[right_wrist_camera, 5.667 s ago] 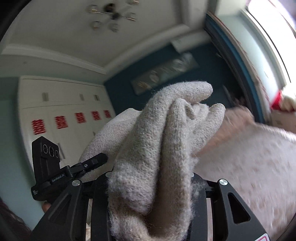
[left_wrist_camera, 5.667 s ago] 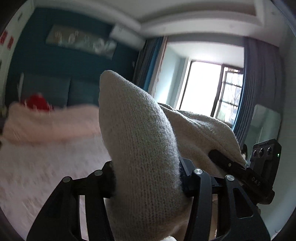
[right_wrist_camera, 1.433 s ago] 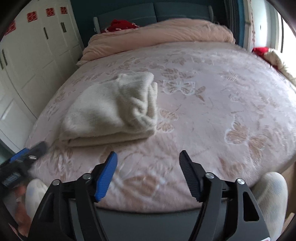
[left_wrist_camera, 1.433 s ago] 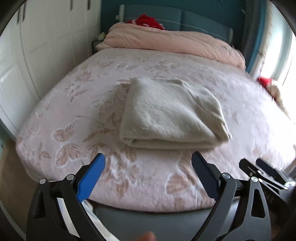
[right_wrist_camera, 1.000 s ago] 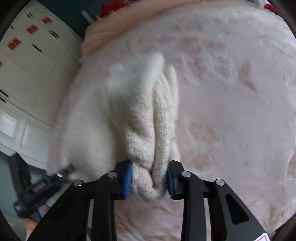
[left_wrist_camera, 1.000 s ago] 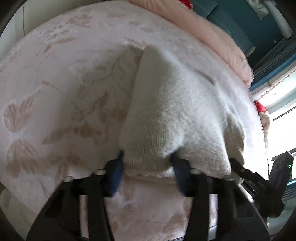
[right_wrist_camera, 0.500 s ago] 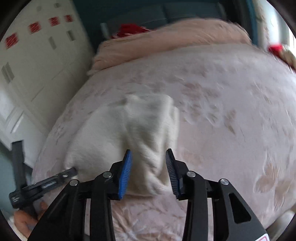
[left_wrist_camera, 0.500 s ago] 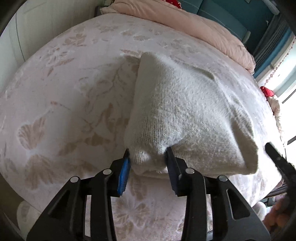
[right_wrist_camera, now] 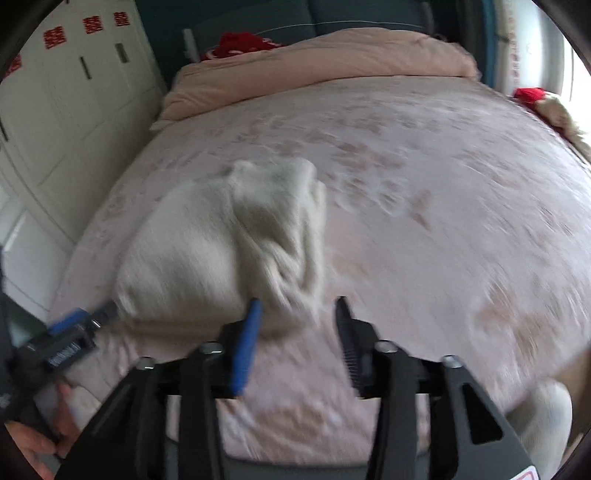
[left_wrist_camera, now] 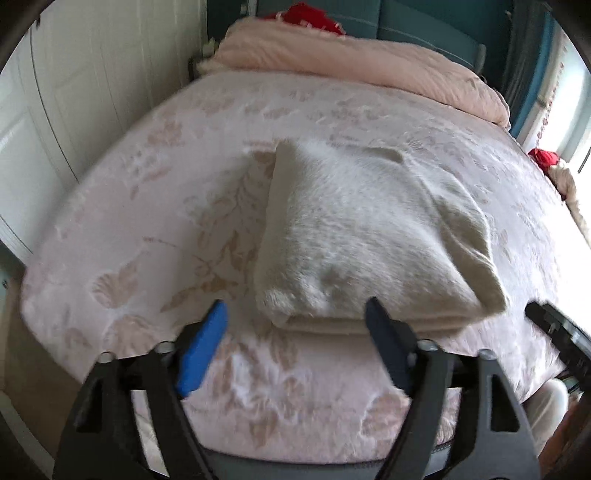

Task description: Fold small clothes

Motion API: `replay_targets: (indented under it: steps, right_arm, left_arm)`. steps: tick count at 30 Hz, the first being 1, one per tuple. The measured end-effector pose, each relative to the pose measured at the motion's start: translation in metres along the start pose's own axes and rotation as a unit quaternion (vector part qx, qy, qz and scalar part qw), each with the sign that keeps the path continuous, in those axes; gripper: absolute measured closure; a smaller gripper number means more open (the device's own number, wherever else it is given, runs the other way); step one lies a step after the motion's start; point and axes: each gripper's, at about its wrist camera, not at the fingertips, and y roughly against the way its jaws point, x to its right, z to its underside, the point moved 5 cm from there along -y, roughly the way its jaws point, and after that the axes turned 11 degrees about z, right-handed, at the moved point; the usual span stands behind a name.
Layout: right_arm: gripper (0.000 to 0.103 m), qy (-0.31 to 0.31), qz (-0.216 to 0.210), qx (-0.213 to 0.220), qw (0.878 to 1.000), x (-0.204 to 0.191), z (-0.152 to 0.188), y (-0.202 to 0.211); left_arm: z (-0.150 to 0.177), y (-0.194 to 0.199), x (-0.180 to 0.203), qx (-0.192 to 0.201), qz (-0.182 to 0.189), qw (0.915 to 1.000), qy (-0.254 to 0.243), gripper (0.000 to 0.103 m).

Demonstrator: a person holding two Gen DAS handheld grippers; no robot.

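A cream knitted garment [left_wrist_camera: 365, 236] lies folded into a thick rectangle on the pink flowered bed [left_wrist_camera: 147, 206]. My left gripper [left_wrist_camera: 295, 328] is open and empty, just in front of the fold's near left corner. In the right wrist view the same garment [right_wrist_camera: 229, 251] lies left of centre. My right gripper [right_wrist_camera: 295, 317] is open and empty, at the fold's near right corner, not touching it. The left gripper [right_wrist_camera: 79, 319] shows at the far left of that view.
A rolled pink duvet [left_wrist_camera: 362, 62] and a red item [left_wrist_camera: 310, 18] lie at the head of the bed. White wardrobe doors [left_wrist_camera: 55, 110] stand close on the left. A window and a red-topped soft item [right_wrist_camera: 543, 99] are on the right.
Both grippers have let go of the folded garment and drawn back toward the foot of the bed. Their jaws have opened wider. The garment stays on the bed.
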Motion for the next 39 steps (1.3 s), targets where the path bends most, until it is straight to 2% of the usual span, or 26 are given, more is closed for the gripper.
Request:
replay_targets:
  steps: [4,6,9,13,26,39]
  right_arm:
    - [0.038,-0.006,0.035,0.003,0.999,0.010,0.028,0.000]
    - [0.037,-0.005,0.037,0.003,0.999,0.011,0.037,-0.001]
    - [0.030,-0.003,0.050,0.014,0.999,0.012,0.043,0.003]
    - [0.026,0.011,0.044,0.010,0.999,0.005,0.053,0.008]
    - [0.024,0.011,0.041,-0.005,0.999,-0.005,0.067,0.014]
    - [0.024,0.021,0.043,0.003,0.999,-0.012,0.068,0.019]
  left_arm:
    - [0.013,0.012,0.016,0.008,-0.008,0.9998,-0.013,0.018]
    - [0.021,0.015,0.022,0.010,-0.015,0.9997,-0.017,0.018]
    - [0.034,0.017,0.029,0.009,-0.021,0.9996,-0.016,0.018]
    - [0.045,0.022,0.036,0.009,-0.031,0.9992,-0.023,0.018]
    - [0.058,0.033,0.046,0.016,-0.028,0.9992,-0.025,0.018]
    - [0.067,0.028,0.045,0.005,-0.033,0.9992,-0.019,0.019]
